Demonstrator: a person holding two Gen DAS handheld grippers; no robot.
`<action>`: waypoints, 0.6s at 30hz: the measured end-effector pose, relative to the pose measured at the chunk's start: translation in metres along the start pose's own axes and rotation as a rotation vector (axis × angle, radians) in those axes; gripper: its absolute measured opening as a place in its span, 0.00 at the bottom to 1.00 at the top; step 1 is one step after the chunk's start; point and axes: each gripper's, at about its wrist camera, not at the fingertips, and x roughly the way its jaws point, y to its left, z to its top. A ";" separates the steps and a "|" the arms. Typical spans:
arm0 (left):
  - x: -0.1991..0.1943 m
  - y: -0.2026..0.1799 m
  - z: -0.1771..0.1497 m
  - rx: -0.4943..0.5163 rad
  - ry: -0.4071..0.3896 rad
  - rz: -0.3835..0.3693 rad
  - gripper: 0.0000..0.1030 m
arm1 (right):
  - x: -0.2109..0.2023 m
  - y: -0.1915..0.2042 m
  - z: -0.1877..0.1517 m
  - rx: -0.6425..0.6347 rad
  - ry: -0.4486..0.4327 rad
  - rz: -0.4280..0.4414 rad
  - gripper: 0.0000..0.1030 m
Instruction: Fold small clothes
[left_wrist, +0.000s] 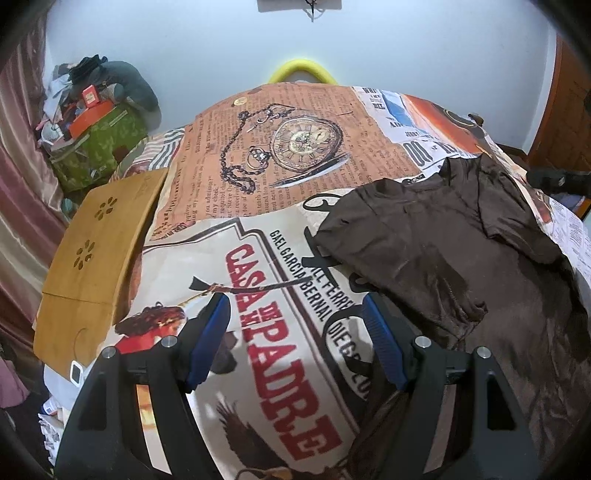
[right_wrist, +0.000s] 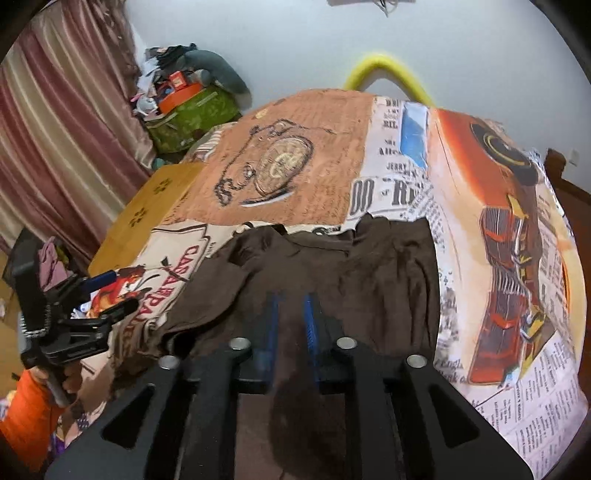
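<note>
Right tool (right_wrist: 290, 325), slightly parted, above brown garment (right_wrist: 332, 266) on printed sheet (right_wrist: 480, 221).

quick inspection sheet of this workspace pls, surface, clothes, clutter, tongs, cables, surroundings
surface: bed sheet with poster and newspaper prints, pocket watch at the far end
job's things: brown shirt spread on the sheet, wrinkled, not yet neatly folded
clutter: wooden board at the bed's left edge; green bag piled with boxes and clothes in the corner
tongs: left tongs open over the sheet, empty; right tongs over the shirt, narrow gap, nothing between
cables: nothing seen on the bed
surroundings: curtain on the left, pale wall, yellow hoop behind the bed
</note>
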 end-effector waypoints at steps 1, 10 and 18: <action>0.000 -0.002 0.001 -0.002 0.002 -0.007 0.71 | -0.005 0.001 0.001 -0.002 -0.009 0.002 0.26; 0.012 -0.032 -0.001 0.018 0.047 -0.081 0.71 | -0.032 -0.022 -0.023 -0.029 -0.036 -0.100 0.28; 0.039 -0.062 -0.002 0.060 0.081 -0.082 0.79 | 0.009 -0.035 -0.071 -0.118 0.092 -0.191 0.29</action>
